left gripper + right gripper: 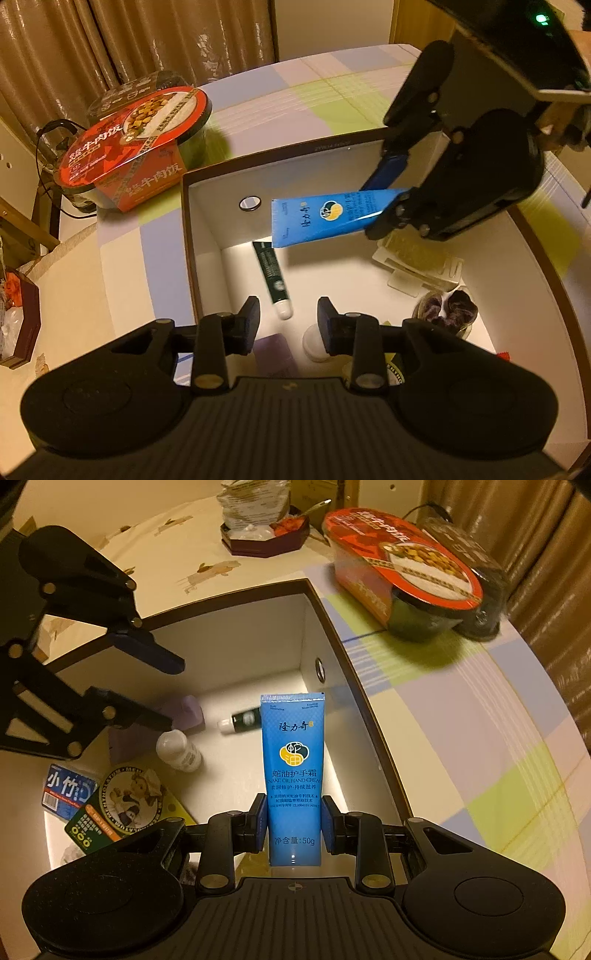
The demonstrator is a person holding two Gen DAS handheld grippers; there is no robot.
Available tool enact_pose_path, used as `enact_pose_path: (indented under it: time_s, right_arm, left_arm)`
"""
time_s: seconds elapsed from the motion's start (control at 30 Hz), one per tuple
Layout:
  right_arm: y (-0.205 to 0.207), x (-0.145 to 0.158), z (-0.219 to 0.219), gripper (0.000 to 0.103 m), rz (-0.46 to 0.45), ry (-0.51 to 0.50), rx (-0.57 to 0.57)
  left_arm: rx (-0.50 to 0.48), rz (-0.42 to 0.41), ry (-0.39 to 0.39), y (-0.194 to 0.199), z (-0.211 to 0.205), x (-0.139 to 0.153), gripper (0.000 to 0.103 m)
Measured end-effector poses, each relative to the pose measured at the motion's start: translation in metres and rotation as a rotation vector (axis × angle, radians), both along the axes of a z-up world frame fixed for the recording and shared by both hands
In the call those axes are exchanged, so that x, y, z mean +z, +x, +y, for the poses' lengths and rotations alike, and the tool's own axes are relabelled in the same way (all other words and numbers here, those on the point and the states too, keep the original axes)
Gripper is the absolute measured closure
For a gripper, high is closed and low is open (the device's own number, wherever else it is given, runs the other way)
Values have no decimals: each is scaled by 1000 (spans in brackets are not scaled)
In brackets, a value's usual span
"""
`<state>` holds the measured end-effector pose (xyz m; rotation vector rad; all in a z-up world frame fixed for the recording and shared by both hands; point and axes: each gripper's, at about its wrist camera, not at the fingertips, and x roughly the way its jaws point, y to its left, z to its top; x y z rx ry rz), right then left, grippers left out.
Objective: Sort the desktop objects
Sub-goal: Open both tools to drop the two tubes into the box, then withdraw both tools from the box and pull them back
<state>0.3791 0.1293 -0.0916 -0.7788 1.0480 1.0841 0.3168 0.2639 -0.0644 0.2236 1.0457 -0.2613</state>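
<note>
A blue hand cream tube [293, 768] is held upright over the open white box [258, 638], and my right gripper [293, 819] is shut on its lower part. In the left wrist view the same tube [321, 218] hangs over the box [207, 221], pinched by the right gripper [388, 199] coming in from the upper right. My left gripper [289, 317] hovers open over the box's near side with nothing between its fingers, and shows from the left [162, 690] in the right wrist view. On the box floor lie a dark green tube [273, 273] and a white bottle [314, 343].
The box also holds a purple block [184, 712], a blue pack [66, 790], a green round-label tin [122, 805], a pale hair clip [417, 262] and a purple scrunchie [447, 306]. An instant rice bowl [136, 136] stands beside the box on the checked cloth. A dark hexagonal tray [266, 535] sits farther off.
</note>
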Motion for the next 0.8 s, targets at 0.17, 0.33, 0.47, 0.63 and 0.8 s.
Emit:
enact_pose_path:
  time_s: [0.17,0.33,0.47,0.63,0.8]
  right_arm:
    - [-5,-6,9,74,-75,-3,79]
    - [-15,-6,12,34,-108,43,104]
    - [-20,-7,8,34,-104,19,91]
    - [-27,1,-6,34,-46,17,-3]
    - [-47,15,-21,11,-50,53,-83]
  left_arm:
    - [13,-1,-4,-6,5,0,74]
    - [20,2,-10,-14,8,0,72]
    - [25,1,-15,-22,10,1,70]
    - [29,0,-24,-31,10,3,66]
    - [30,-9,-22,-42,5,8,55]
